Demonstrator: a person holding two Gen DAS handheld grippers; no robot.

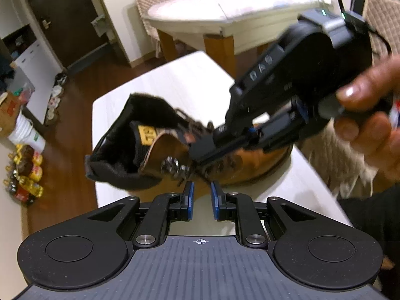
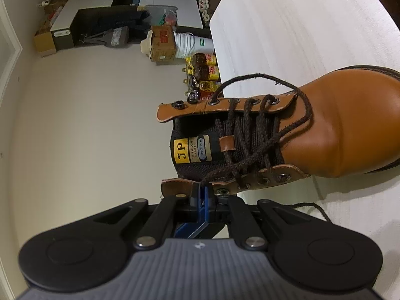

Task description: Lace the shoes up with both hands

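My right tongs (image 2: 203,195), low in frame, pinch the brown lace (image 2: 225,168); my left tongs (image 1: 201,195) stand spread, empty, just below the tan boot (image 1: 175,147) on the white surface (image 1: 175,80). Tugging sideways could drag the boot or slip the lace.

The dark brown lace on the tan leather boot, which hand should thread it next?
Probably right: its tool is shut on the dark brown lace beside the eyelets, while the left tool stands open and empty.
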